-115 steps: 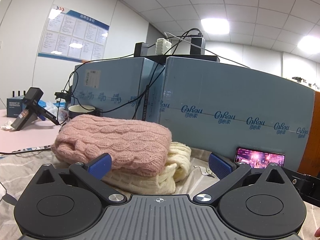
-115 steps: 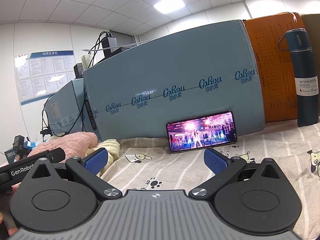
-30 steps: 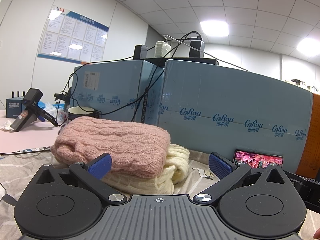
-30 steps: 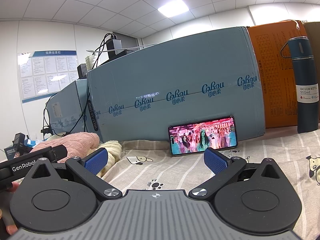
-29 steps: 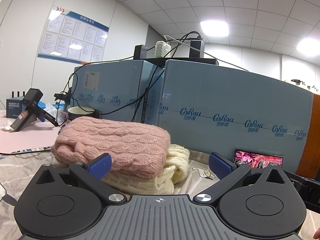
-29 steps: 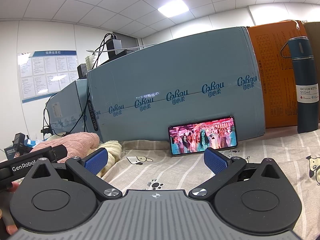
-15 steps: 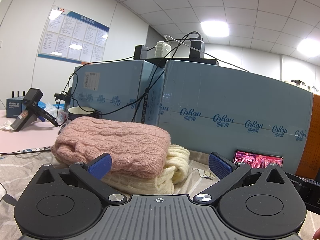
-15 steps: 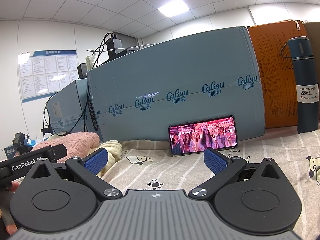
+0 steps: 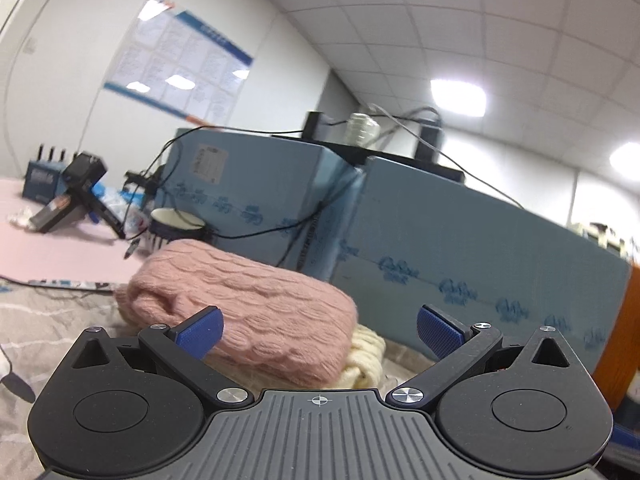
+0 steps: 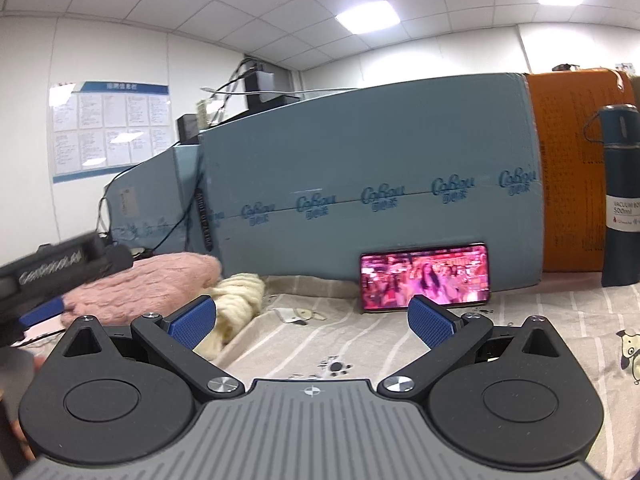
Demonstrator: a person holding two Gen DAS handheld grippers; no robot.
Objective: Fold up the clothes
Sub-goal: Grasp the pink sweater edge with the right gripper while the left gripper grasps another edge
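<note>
A folded pink knit sweater [image 9: 256,312] lies on top of a folded cream knit sweater [image 9: 360,364] on the striped bed sheet. My left gripper [image 9: 318,330] is open and empty, tilted, just in front of the stack. My right gripper [image 10: 310,322] is open and empty, right of the stack, over the sheet. In the right wrist view the pink sweater [image 10: 140,286] and the cream sweater [image 10: 236,296] sit at the left, with the left gripper's body [image 10: 52,268] in front of them.
Blue foam boards [image 10: 380,200] stand behind the clothes. A phone [image 10: 425,276] with a bright screen leans on them. A dark vacuum bottle [image 10: 620,196] and an orange board [image 10: 568,168] stand at the right. A mug [image 9: 176,224] and a camera handle [image 9: 76,188] sit on a pink table at the left.
My left gripper has tilted and swung, so its view is rotated and blurred. My right gripper has shifted a little, with the phone now nearer the centre. Both stay open.
</note>
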